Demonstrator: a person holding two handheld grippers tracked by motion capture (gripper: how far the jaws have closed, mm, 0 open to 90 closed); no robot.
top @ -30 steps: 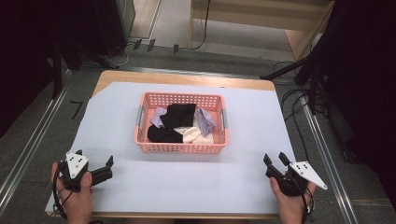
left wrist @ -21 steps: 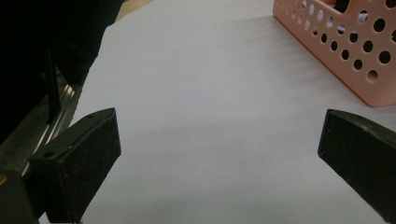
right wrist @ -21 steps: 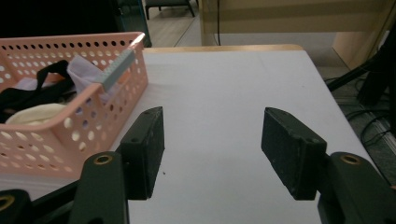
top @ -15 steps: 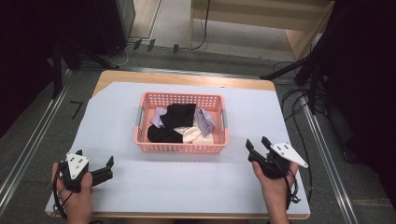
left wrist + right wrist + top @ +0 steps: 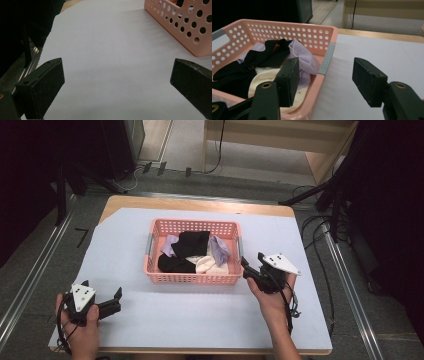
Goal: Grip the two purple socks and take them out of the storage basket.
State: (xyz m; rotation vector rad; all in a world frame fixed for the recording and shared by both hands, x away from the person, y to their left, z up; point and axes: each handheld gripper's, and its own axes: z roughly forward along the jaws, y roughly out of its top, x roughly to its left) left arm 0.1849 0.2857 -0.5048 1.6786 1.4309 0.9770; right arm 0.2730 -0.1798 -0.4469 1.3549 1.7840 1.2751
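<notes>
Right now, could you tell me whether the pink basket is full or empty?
Partly full. The pink basket holds a loose heap of black, lilac and cream cloth pieces, lying below its rim.

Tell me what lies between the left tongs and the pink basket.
Nothing: in the high view, bare white sheet separates the open left tongs from the pink basket.

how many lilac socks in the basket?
2 visible. One lilac piece lies at the back left of the pink basket; another drapes at the right end beside the black socks. More may be buried underneath.
</notes>
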